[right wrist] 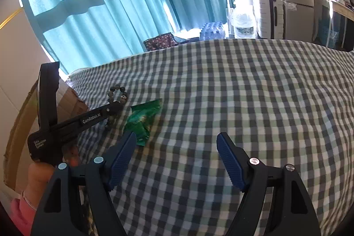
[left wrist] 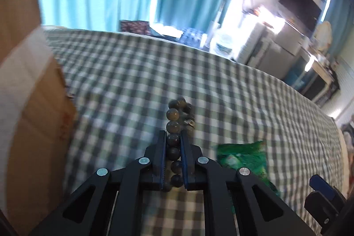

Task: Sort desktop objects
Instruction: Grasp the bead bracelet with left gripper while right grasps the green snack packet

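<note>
Clamping the string of dark round beads [left wrist: 173, 129] in my left gripper [left wrist: 173, 143], right gripper [right wrist: 177, 147] idle.

Left wrist view: jaws pinched together on the near run of the bead loop, the far part lying on the green-and-white checked cloth [left wrist: 221, 85], likely so the loop lifts in one piece. Brown cardboard box [left wrist: 33, 125] stands close on the left, probably the drop spot; crinkled green foil packet [left wrist: 243, 156] lies just right of my fingers. Right wrist view: my right jaws stand wide apart over bare cloth, holding nothing. Packet [right wrist: 141, 118] sits just beyond the left blue pad [right wrist: 122, 160], between me and the beads [right wrist: 117, 93], near the left gripper [right wrist: 115, 106].
</note>
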A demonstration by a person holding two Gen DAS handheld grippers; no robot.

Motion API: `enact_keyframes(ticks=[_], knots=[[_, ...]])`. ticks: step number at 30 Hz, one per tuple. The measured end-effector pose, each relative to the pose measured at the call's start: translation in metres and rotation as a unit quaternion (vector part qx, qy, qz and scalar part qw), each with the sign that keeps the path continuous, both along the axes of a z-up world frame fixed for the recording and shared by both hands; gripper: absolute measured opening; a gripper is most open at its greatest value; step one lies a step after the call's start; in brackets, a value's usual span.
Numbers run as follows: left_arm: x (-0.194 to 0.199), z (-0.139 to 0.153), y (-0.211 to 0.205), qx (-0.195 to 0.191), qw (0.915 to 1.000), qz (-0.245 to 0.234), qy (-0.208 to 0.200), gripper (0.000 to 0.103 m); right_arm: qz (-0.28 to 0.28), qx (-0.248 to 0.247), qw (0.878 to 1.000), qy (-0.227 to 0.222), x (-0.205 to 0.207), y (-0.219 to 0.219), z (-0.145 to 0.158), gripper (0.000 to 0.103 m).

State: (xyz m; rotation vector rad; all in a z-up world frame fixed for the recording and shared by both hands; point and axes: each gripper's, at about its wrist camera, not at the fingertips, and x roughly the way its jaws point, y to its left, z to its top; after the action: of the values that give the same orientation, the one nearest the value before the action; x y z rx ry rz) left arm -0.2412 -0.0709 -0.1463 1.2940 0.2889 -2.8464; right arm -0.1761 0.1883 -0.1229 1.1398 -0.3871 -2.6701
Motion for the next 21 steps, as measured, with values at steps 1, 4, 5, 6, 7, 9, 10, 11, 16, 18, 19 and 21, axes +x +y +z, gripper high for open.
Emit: enact_keyframes(ticks=[1, 4, 5, 6, 7, 9, 10, 11, 16, 18, 19, 21], knots=[[0.000, -0.001, -0.003, -0.004, 1.0000, 0.006, -0.006, 0.011, 0.007, -0.010, 1.000, 0.002, -0.005, -0.004, -0.001, 0.075], [-0.004, -0.014, -0.015, 0.007, 0.9993, 0.009, -0.037, 0.011, 0.022, -0.032, 0.999, -0.008, -0.024, -0.018, -0.009, 0.075], [-0.004, -0.017, -0.018, 0.015, 0.9991, 0.010, -0.038, 0.011, 0.025, -0.039, 0.999, -0.012, -0.030, -0.023, -0.014, 0.075], [-0.002, -0.018, -0.020, 0.022, 0.9991, 0.010, -0.035, 0.011, 0.028, -0.043, 0.999, -0.019, -0.037, -0.028, -0.019, 0.075], [-0.002, -0.020, -0.021, 0.022, 0.9991, 0.007, -0.034, 0.011, 0.029, -0.045, 0.998, -0.028, -0.043, -0.032, -0.024, 0.075], [-0.003, -0.021, -0.019, 0.012, 0.9993, 0.000, -0.035, 0.015, 0.030, -0.049, 0.997, -0.042, -0.050, -0.039, -0.033, 0.074], [-0.003, -0.023, -0.018, 0.010, 0.9993, -0.004, -0.036, 0.018, 0.029, -0.049, 0.997, -0.043, -0.051, -0.042, -0.036, 0.066], [-0.003, -0.023, -0.016, 0.012, 0.9993, -0.013, -0.034, 0.028, 0.027, -0.039, 0.998, -0.047, -0.052, -0.044, -0.040, 0.056], [0.001, -0.025, 0.014, -0.030, 0.9972, -0.067, -0.014, 0.069, 0.005, -0.003, 0.999, -0.042, -0.040, -0.042, -0.043, 0.028], [0.005, -0.023, 0.010, -0.022, 0.9973, -0.070, -0.006, 0.015, 0.010, 0.014, 0.999, -0.040, -0.030, -0.039, -0.038, 0.028], [0.004, -0.021, 0.003, 0.000, 0.9976, -0.068, -0.010, 0.010, 0.011, 0.019, 0.999, -0.039, -0.025, -0.036, -0.035, 0.028], [0.006, -0.019, -0.007, 0.036, 0.9971, -0.064, -0.018, 0.011, 0.011, 0.038, 0.999, -0.032, -0.014, -0.030, -0.029, 0.028]])
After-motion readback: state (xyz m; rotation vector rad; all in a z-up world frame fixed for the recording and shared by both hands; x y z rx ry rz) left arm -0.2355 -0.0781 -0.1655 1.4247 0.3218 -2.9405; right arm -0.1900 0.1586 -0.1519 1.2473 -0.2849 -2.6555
